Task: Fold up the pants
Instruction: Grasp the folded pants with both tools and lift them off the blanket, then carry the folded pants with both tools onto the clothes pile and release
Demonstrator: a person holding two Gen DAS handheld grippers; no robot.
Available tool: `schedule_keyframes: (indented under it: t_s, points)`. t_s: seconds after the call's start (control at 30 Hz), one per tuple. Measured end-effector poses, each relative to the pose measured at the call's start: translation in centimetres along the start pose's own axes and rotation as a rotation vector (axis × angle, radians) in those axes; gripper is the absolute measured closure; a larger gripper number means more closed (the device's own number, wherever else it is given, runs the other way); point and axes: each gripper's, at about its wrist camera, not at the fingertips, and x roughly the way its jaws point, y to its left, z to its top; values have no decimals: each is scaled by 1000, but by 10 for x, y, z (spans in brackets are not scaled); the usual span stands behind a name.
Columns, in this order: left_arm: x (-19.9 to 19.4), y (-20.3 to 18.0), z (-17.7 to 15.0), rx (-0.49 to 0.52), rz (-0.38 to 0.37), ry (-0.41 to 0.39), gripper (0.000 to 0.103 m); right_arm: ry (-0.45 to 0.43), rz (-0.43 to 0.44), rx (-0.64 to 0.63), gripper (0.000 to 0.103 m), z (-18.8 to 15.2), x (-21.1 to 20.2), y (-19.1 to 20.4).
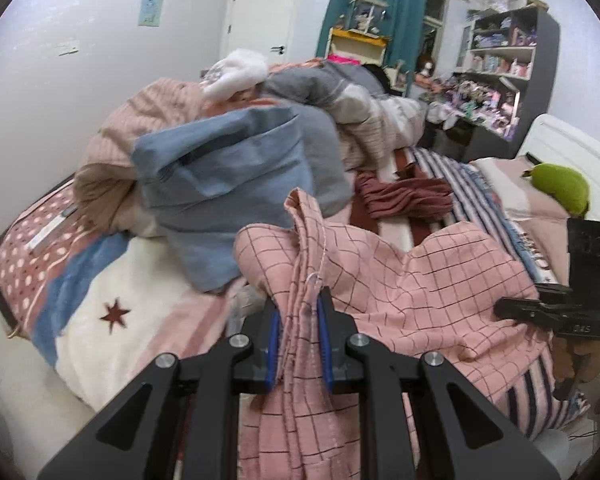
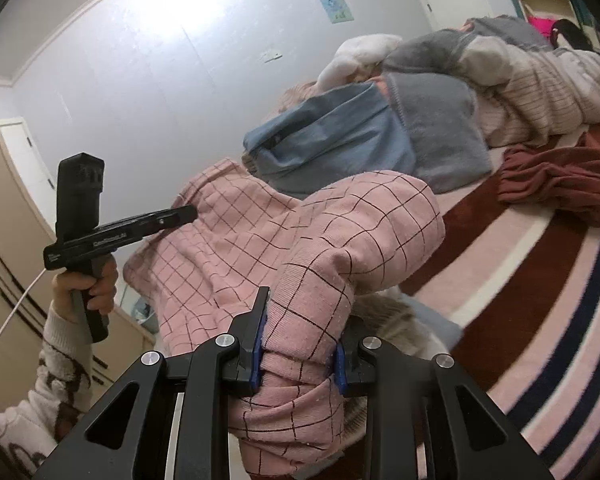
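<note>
The pink checked pants [image 1: 400,280] are held up over the bed between both grippers. My left gripper [image 1: 298,312] is shut on a bunched edge of the pants, which hangs down between its blue pads. My right gripper [image 2: 300,328] is shut on a thick fold of the same pants [image 2: 260,232]. The right gripper also shows at the right edge of the left wrist view [image 1: 556,312]. The left gripper shows at the left of the right wrist view [image 2: 180,214], its tip against the cloth.
The bed has a striped blanket [image 2: 540,300]. A blue cushion [image 1: 220,192], a grey pillow [image 2: 436,128] and heaped quilts [image 1: 148,120] lie behind the pants. A maroon garment [image 1: 404,196] lies on the bed. A green plush toy [image 1: 560,184] sits right. Shelves [image 1: 504,64] stand behind.
</note>
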Motion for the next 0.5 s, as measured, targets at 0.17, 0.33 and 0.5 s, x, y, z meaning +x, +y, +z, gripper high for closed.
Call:
schedule_keyframes:
  t_s: [0.17,0.33,0.5]
  points:
    - [21,8,-15,-10,26,37,89,40,-7,21,83,-11,16,-2]
    - [39,17,-26,-31,55,55,89,61,-11,30,83,-20,26,-8]
    - [50,19,-33,-34,88,87,88,88,8,42,82,-27,32,-11]
